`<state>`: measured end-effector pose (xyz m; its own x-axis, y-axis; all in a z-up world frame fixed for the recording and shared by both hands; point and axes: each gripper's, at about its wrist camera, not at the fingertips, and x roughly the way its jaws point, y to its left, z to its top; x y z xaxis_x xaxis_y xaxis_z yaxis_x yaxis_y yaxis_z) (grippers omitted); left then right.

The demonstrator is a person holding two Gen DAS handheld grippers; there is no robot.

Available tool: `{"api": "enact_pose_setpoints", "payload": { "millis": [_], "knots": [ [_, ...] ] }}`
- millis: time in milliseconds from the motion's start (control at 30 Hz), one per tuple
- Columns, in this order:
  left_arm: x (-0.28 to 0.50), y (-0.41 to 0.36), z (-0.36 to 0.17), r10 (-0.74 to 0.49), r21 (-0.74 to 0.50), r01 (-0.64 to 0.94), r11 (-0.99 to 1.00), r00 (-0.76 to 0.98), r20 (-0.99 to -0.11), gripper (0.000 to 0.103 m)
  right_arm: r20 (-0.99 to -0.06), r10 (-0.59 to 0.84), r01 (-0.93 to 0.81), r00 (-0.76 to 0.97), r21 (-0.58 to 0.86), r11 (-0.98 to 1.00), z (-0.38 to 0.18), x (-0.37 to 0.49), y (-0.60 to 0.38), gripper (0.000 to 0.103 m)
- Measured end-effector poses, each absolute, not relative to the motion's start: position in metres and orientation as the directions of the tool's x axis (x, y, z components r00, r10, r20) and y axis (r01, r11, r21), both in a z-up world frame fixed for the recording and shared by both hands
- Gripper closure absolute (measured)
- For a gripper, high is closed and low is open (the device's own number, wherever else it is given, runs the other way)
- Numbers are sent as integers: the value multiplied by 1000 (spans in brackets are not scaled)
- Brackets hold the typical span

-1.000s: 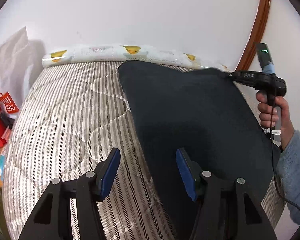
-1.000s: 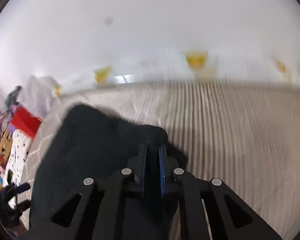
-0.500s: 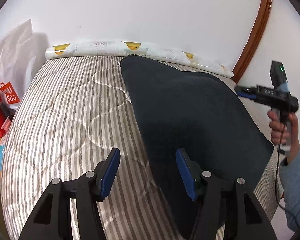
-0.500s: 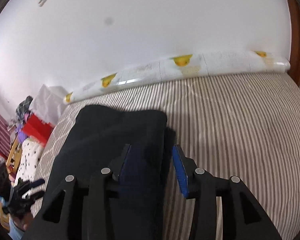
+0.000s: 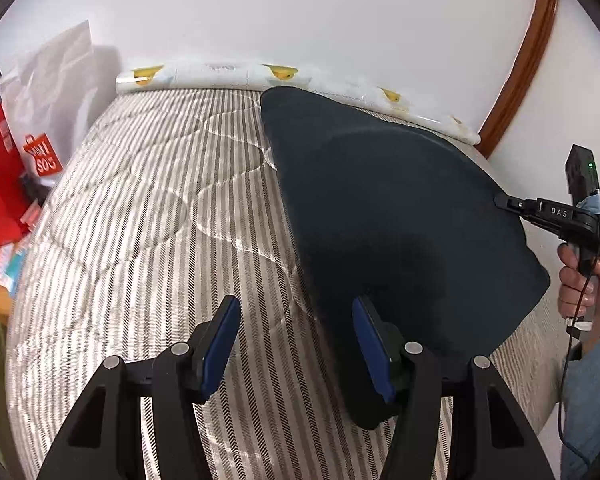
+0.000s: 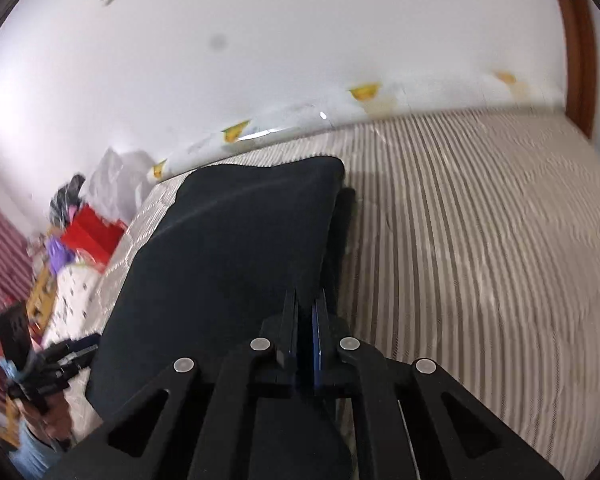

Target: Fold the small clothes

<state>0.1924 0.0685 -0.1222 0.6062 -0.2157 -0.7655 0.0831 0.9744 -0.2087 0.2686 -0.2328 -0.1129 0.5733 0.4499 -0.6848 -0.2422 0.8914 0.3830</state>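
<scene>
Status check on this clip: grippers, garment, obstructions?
Left hand-held gripper open, empty. Right hand-held gripper just closed on dark garment edge. Garment on striped mattress. Nothing in the way.

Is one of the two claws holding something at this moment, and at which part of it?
The right claw has just closed on the dark garment, at its edge on the right side. The left claw is open and holds nothing.

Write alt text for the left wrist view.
The left gripper hovers with open jaws at the near edge of a dark garment on a striped mattress. At right, the right gripper meets the garment's far edge.
</scene>
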Motion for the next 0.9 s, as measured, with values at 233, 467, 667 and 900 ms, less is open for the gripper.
{"api": "enact_pose_setpoints", "payload": {
  "millis": [233, 467, 667, 900],
  "knots": [
    [187, 54, -109, -196, -202, 63, 977, 634, -748, 47, -635, 228, -165, 738, 158, 974, -84, 204, -209, 85],
    [183, 40, -107, -160, -166, 52, 985, 655, -739, 47, -640, 185, -185, 746, 68, 980, -100, 169, -181, 74],
    [174, 38, -109, -150, -159, 45, 986, 656, -739, 45, -664, 101, -118, 741, 19, 993, -131, 157, -189, 77],
    [169, 34, -106, -137, -148, 39, 988, 657, -742, 42, -668, 52, -81, 743, -12, 997, -128, 145, -187, 77]
  ]
}}
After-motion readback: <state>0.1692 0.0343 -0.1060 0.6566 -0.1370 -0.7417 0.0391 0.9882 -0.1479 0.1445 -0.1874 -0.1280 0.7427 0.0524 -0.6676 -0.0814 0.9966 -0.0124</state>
